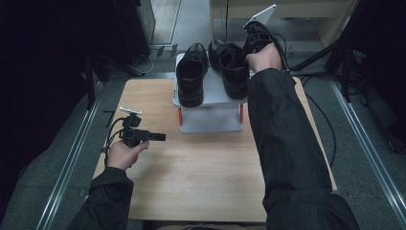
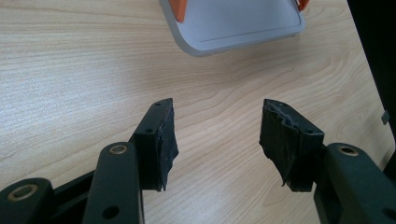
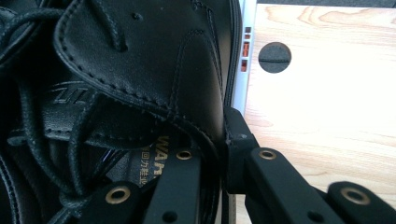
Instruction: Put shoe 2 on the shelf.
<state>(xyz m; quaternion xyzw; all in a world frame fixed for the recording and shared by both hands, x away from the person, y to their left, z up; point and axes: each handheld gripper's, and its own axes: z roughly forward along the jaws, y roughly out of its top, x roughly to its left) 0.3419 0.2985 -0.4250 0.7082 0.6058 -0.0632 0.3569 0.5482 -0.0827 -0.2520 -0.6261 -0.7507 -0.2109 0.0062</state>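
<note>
Two black shoes [image 1: 210, 67] on grey box [image 1: 210, 120], right hand-held gripper [image 3: 224, 140] clamping one

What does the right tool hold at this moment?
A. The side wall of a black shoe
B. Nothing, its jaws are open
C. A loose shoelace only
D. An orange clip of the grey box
A: in the right gripper view the right tool has one jaw inside and one outside the black shoe, clamped on its leather side.

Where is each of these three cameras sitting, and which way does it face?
High view: above the person's side, looking forward and down on the wooden table; both sleeves and hands show.
Left gripper view: rides the left gripper, facing the bare tabletop over open jaws.
Right gripper view: rides the right gripper, jaws clamped on the black shoe collar.
Shared: the grey lidded box shows in the high and left gripper views.
</note>
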